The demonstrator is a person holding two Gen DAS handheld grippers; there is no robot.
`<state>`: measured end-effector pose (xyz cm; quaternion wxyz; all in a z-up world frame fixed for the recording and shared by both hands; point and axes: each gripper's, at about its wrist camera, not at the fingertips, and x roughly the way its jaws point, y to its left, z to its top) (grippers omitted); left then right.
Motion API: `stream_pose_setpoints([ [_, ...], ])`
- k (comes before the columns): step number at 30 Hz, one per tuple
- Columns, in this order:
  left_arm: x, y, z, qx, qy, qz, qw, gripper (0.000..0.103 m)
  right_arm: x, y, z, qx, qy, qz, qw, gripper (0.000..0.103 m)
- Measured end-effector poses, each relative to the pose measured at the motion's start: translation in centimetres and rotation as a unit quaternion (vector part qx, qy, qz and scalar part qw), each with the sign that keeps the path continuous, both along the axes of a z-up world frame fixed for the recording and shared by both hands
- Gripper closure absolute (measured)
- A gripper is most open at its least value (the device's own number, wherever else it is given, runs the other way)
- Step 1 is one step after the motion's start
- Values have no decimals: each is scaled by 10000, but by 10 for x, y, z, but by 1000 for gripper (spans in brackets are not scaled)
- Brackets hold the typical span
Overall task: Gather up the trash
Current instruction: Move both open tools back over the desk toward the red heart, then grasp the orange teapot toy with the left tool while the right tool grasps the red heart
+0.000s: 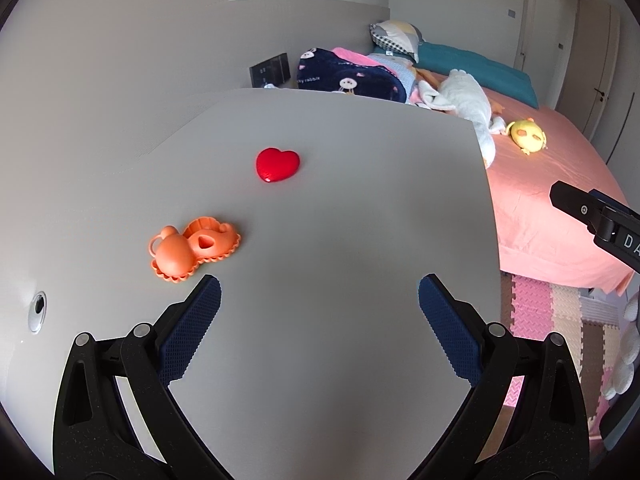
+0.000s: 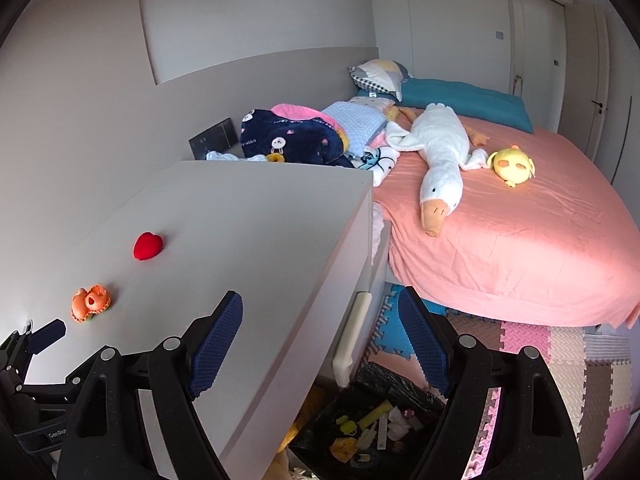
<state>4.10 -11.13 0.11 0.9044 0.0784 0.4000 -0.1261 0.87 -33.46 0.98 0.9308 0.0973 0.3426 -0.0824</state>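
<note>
A red heart-shaped piece (image 1: 277, 164) lies on the grey desk top (image 1: 340, 220), and an orange plastic toy piece (image 1: 195, 247) lies nearer, to the left. My left gripper (image 1: 319, 300) is open and empty above the desk, just right of the orange piece. My right gripper (image 2: 320, 320) is open and empty, held over the desk's right edge above a trash bin with a black bag (image 2: 372, 424) on the floor, which holds several scraps. The heart (image 2: 147, 245) and the orange piece (image 2: 90, 303) also show in the right wrist view. The left gripper (image 2: 36, 344) shows there at far left.
A bed with a pink sheet (image 2: 520, 240) stands right of the desk, with a white goose plush (image 2: 440, 160), a yellow plush (image 2: 513, 164) and folded blankets (image 2: 296, 136). Coloured foam mats (image 2: 560, 360) cover the floor. A cable hole (image 1: 38, 306) is in the desk's left side.
</note>
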Motion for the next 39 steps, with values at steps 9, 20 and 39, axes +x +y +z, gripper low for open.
stream_pose_setpoints([
  [9, 22, 40, -8, 96, 24, 229, 9997, 7, 28, 36, -7, -123, 162, 328, 9993, 23],
  [20, 60, 77, -24, 104, 197, 490, 9985, 7, 58, 70, -17, -147, 278, 577, 9978, 23],
  [39, 103, 86, -50, -4, 501, 515, 9974, 30, 112, 105, -27, -171, 361, 835, 9957, 23],
])
